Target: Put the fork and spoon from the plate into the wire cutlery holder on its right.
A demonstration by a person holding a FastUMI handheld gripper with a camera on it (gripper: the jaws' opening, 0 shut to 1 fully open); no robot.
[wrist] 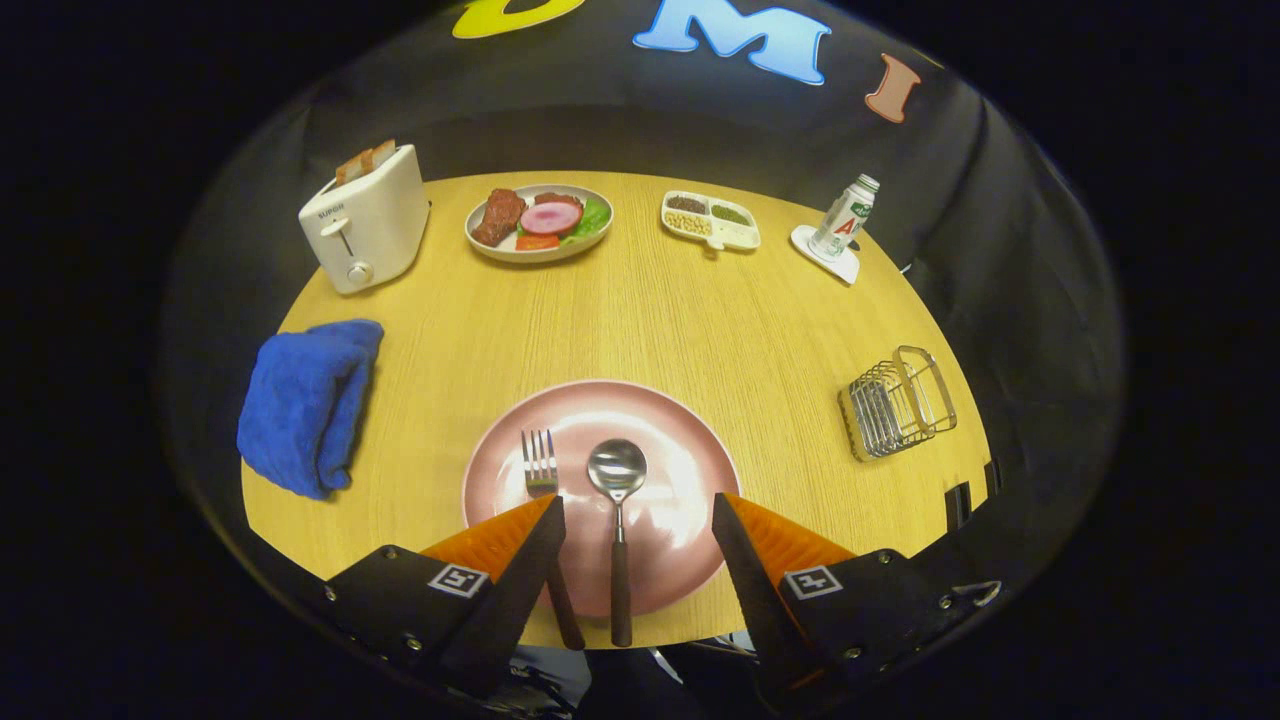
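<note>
Fork (541, 468) and spoon (617, 500) lie side by side on the pink plate (690, 455) at the near edge of the tabletop (640, 320), fork left of spoon, heads pointing away, dark handles running back over the plate's near rim toward the table edge. Spoon bowl faces up, shiny. Fork tines sit just ahead of the left finger; its handle passes beside and partly under that finger. Spoon lies between the two fingers, touching neither.

Gripper (638, 512) hovers over the near part of the plate, fingers spread wide apart, nothing held. Left fingertip (545, 520) sits over the fork's neck; cannot tell if it touches.

Wire cutlery holder (897, 402) stands to the right of the plate near the right edge of the tabletop, well apart from the plate, nothing visible in it, tilted look from the lens.

Blue towel (310, 400), bunched, lies at the left edge, apart from the plate.

Far side of the table, left to right: white toaster (366, 218) with toast slices sticking out, at the far-left corner; oval plate of food (540, 222) with meat, greens and a pink slice; white divided dish (710, 220) with beans and seeds in compartments; small bottle (845, 216) standing on a white coaster (826, 254) near the far-right edge.
</note>
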